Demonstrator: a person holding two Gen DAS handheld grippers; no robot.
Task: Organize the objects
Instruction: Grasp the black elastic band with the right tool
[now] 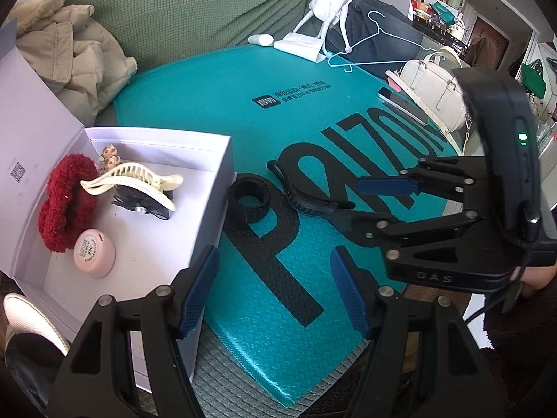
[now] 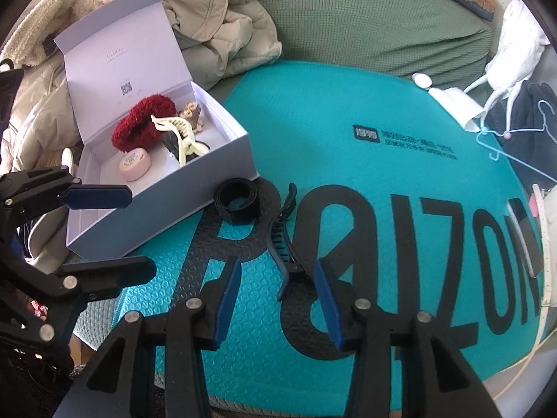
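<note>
Left wrist view: our left tool (image 1: 275, 292) stood open and empty above the teal mat (image 1: 243, 111), beside the white box (image 1: 212, 188). Right wrist view: our right tool (image 2: 278, 299) stood open, its pads flanking the black hair claw (image 2: 282, 237) without touching; the black coiled band (image 2: 236, 202) lay against the box (image 2: 167, 216).

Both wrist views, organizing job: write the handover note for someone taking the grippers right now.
Left gripper: open, empty, over the teal mat beside the white box.
Right gripper: open, empty, the black hair claw just ahead of its fingertips.
Done: red scrunchie, cream claw clip, pink round case and small clips are in the box.
Left: black hair claw and black rolled band, both on the mat.
</note>
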